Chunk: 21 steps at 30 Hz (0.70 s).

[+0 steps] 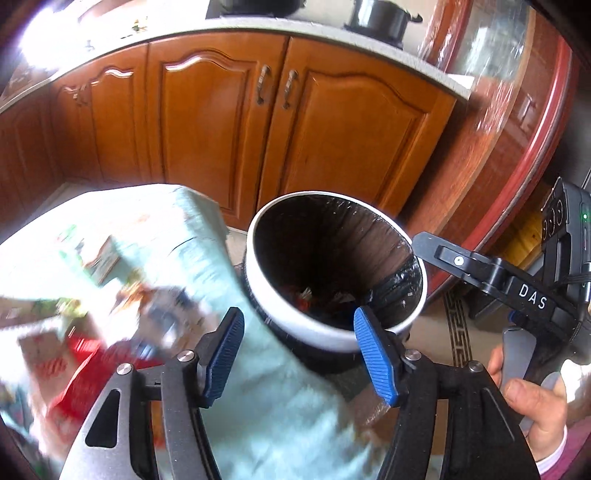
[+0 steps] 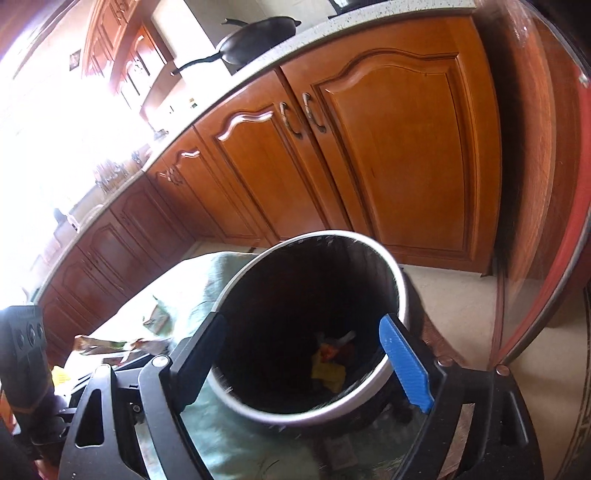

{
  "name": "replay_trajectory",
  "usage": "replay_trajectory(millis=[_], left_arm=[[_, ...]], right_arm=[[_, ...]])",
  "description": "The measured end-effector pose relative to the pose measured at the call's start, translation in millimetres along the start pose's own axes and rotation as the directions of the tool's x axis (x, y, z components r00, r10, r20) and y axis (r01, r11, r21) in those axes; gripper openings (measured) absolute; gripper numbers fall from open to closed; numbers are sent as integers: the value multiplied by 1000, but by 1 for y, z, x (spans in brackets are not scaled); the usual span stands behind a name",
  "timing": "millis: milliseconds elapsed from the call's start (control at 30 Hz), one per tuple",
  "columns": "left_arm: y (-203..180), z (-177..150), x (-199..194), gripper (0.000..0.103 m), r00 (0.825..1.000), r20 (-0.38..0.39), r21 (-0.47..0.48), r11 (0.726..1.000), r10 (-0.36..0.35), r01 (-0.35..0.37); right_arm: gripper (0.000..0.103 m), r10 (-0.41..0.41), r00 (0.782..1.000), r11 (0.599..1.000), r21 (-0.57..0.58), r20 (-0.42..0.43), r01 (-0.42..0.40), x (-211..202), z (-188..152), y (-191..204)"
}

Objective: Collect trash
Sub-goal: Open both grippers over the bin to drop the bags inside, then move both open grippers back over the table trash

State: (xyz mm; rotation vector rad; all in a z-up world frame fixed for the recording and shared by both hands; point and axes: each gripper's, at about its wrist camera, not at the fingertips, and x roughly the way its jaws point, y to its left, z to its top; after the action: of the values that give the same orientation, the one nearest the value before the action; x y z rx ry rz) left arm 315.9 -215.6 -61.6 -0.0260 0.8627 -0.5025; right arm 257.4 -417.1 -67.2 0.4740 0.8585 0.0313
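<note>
Trash bin (image 2: 236, 402), both claws (image 2: 303, 365) agape above

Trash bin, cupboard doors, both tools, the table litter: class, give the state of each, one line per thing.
Trash bin: upright, uncovered, black liner fitted, some trash at the bottom.
Left tool: open, holding nothing, above the table edge beside the bin.
Right tool: open, holding nothing, over the bin mouth.
Cupboard doors: shut.
Table litter: lying loose on the cloth, blurred, not yet binned.
Pot: on the counter; lid unclear.
</note>
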Motion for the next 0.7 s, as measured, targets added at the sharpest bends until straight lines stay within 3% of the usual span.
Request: replay_trajectory(millis=[367, 700], left_arm=[[31, -84, -77, 65, 991, 52, -47, 992, 122, -120], [72, -140, -161, 65, 968, 68, -144, 962, 243, -231]], right_arm=[[89, 88, 996, 995, -48, 3, -87, -25, -54, 50], [89, 149, 985, 981, -114, -84, -158, -22, -100, 91]])
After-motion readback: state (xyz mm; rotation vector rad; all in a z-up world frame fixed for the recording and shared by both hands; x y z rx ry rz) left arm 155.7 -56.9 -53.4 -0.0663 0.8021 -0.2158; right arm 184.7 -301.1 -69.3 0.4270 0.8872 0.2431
